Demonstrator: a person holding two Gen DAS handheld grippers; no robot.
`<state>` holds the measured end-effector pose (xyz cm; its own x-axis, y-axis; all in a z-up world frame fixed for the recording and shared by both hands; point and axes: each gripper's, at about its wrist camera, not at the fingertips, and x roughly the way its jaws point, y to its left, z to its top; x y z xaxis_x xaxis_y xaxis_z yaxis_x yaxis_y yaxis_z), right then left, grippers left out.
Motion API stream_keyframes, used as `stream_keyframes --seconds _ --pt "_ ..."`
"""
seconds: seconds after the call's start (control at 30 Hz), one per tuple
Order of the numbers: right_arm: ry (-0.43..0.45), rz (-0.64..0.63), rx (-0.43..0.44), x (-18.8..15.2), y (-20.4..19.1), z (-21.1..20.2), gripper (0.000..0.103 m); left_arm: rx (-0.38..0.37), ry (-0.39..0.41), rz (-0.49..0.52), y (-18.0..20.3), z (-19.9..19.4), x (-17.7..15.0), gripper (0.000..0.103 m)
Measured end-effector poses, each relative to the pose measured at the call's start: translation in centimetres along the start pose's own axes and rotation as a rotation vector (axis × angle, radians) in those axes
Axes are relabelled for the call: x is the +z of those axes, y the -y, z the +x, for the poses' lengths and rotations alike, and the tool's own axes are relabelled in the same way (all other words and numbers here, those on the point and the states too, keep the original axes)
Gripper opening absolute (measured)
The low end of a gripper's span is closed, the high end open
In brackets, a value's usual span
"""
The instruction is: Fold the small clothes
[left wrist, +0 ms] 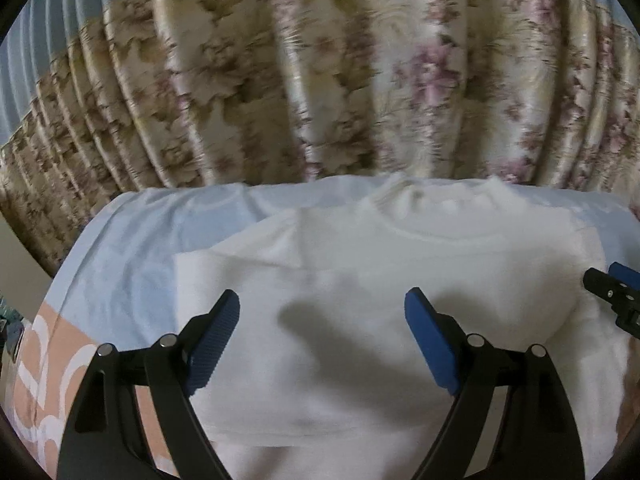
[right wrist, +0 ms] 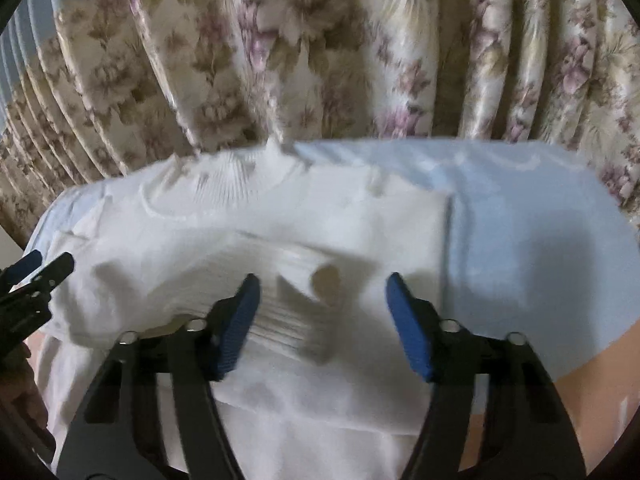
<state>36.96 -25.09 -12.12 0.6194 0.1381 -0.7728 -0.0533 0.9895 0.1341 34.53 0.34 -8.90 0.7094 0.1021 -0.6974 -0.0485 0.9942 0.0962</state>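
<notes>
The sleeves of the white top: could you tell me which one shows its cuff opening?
The sleeve folded across the chest, lying between the right gripper's open jaws; its round ribbed cuff gapes. The other sleeve's cuff isn't visible.

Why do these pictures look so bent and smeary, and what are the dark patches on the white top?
Left wrist view: fisheye bends the curtain; the gripper casts a shadow on the top. Right wrist view: motion blur smears the cuff; a shadow lies on the sheet.
</notes>
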Motion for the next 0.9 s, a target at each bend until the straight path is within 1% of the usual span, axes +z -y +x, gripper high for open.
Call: stream_keyframes --seconds 0.03,0.07,0.13,0.17,0.3,0.4,0.43,0.5,0.6,0.7,0.73,0.8,0.87,0.9 --pt "0.001 -0.010 -0.006 -0.2 -0.4 0.2 0.045 0.001 -0.004 -0.004 -0.4 0.1 -0.2 0.085" --pt "0.004 -0.023 -0.008 -0.1 -0.9 0.2 0.031 0.003 -0.008 -0.008 -0.9 0.3 -0.4 0.085" --pt "0.008 -0.036 -0.024 0.1 -1.4 0.3 0.019 0.006 -0.013 -0.012 -1.7 0.7 -0.7 0.085" --pt "0.011 -0.036 -0.025 0.4 -1.4 0.2 0.014 0.006 -0.015 -0.013 -1.9 0.8 -0.8 0.085" --pt "0.044 -0.041 -0.064 1.3 -1.1 -0.6 0.013 0.006 -0.018 -0.021 -2.8 1.4 -0.9 0.085" --pt "0.070 -0.038 -0.117 1.9 0.2 -1.4 0.012 0.010 -0.019 -0.023 -3.2 1.7 -0.7 0.085" --pt "0.068 -0.024 -0.131 2.1 1.2 -1.6 0.012 0.012 -0.018 -0.024 -3.4 1.7 -0.6 0.085" --pt "0.051 0.002 -0.129 2.1 2.6 -1.7 0.012 0.019 -0.017 -0.024 -3.4 1.8 -0.4 0.086" --pt "0.022 0.022 -0.133 1.7 4.1 -1.4 0.013 0.041 -0.032 -0.016 -3.5 2.7 -0.5 0.091" --pt "0.002 0.036 -0.145 1.0 5.0 -1.1 0.013 0.056 -0.053 -0.015 -3.6 3.7 -0.7 0.094" --pt "0.000 0.041 -0.146 1.0 5.1 -1.1 0.015 0.065 -0.051 -0.018 -3.7 3.9 -0.7 0.096" --pt "-0.005 0.040 -0.145 1.0 5.1 -1.0 0.016 0.086 -0.043 -0.014 -3.9 3.9 -0.5 0.096" --pt "-0.006 0.033 -0.144 1.1 4.9 -1.1 0.022 0.102 -0.043 -0.007 -4.1 4.1 -0.5 0.097" --pt "-0.005 0.033 -0.142 1.1 4.9 -1.1 0.022 0.110 -0.044 -0.002 -4.3 4.2 -0.5 0.097"
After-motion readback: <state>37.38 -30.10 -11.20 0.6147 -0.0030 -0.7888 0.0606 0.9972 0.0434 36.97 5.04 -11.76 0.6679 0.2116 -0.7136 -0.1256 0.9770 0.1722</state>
